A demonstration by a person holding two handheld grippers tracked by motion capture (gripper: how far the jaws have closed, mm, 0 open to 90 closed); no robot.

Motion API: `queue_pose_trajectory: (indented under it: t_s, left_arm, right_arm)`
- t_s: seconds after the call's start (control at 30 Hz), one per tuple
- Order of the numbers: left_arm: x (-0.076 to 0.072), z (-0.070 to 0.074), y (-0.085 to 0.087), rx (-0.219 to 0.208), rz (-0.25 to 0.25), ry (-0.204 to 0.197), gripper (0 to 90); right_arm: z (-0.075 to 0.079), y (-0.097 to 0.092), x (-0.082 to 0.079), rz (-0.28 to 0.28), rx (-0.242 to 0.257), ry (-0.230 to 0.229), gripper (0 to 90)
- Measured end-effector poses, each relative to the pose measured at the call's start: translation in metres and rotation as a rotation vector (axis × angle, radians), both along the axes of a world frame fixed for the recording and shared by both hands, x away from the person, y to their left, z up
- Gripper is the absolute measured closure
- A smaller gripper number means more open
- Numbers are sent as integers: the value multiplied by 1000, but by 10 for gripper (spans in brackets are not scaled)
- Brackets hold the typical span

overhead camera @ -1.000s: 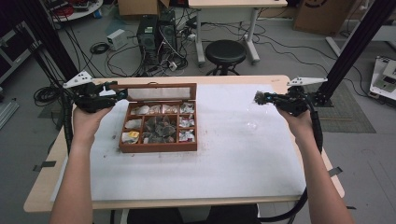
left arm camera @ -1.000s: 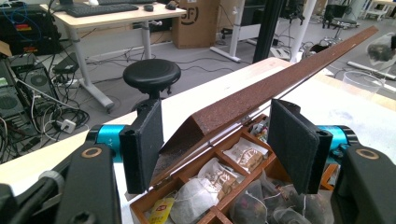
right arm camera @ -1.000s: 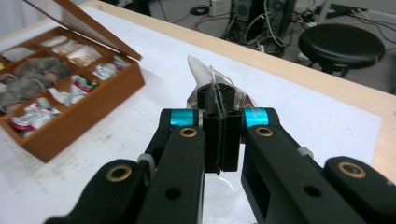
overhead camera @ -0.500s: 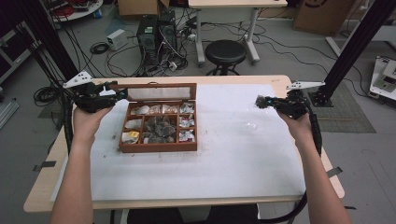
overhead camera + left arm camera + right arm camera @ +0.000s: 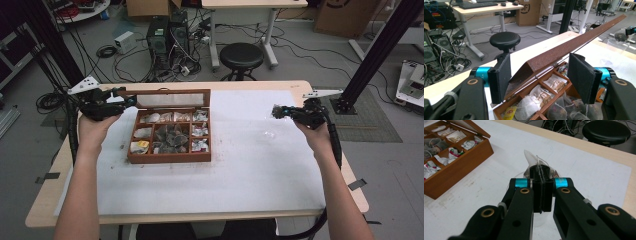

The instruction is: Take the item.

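A wooden tea box point(image 5: 167, 157) with several compartments of tea bags stands left of the table's middle, its lid point(image 5: 170, 98) raised. My left gripper point(image 5: 131, 100) is at the lid's left end. In the left gripper view the lid point(image 5: 579, 37) runs between the jaws of that gripper point(image 5: 540, 60), and both pads rest on it. My right gripper point(image 5: 280, 111) hovers at the right, shut on a dark tea bag point(image 5: 276, 112). Below it stands a clear glass point(image 5: 270, 134). In the right gripper view the bag's tip point(image 5: 529, 157) pokes out past the closed jaws of the gripper point(image 5: 541, 172).
A white mat point(image 5: 250, 175) covers most of the wooden table point(image 5: 45, 210). Behind the table are a black stool point(image 5: 242, 55), a computer tower point(image 5: 167, 35) and loose cables on the floor. A black frame post point(image 5: 380, 45) rises at the right.
My right gripper has drifted slightly downward with the tea bag. The left gripper and the lid have stayed put.
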State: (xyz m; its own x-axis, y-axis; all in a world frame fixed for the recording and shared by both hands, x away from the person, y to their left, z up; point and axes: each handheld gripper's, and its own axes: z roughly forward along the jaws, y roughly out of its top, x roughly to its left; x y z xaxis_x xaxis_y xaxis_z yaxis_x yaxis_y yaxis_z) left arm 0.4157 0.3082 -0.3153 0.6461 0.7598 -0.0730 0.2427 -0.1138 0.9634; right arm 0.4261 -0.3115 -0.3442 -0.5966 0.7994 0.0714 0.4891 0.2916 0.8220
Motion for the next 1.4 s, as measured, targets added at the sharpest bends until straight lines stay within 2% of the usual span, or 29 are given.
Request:
queue_pose_trajectory:
  t_s: [0.07,0.17,0.5,0.53,0.57,0.67,0.9,1.2,1.4]
  left_arm:
    - [0,0,0,-1,1,-1,361]
    - [0,0,0,-1,0,1,361]
    - [0,0,0,3,0,0,361]
    - [0,0,0,5,1,1,360]
    - [0,0,0,5,1,1,361]
    - [0,0,0,6,-2,1,360]
    - [0,0,0,3,0,-1,359]
    - [-1,-1,0,4,-3,-1,358]
    - [-2,-1,0,3,-3,-1,358]
  right_arm:
    - [0,0,0,-1,-1,1,895]
    - [-1,1,1,-8,-3,-3,796]
    - [2,-1,-2,-20,11,-18,704]
    - [3,-1,-4,-25,20,-27,662]
    - [4,-1,-4,-27,25,-32,658]
    - [5,-1,-5,-22,34,-41,646]
    - [7,1,-8,-16,51,-48,546]
    - [12,3,-13,-16,91,-67,472]
    - [15,7,-15,-6,97,-78,471]
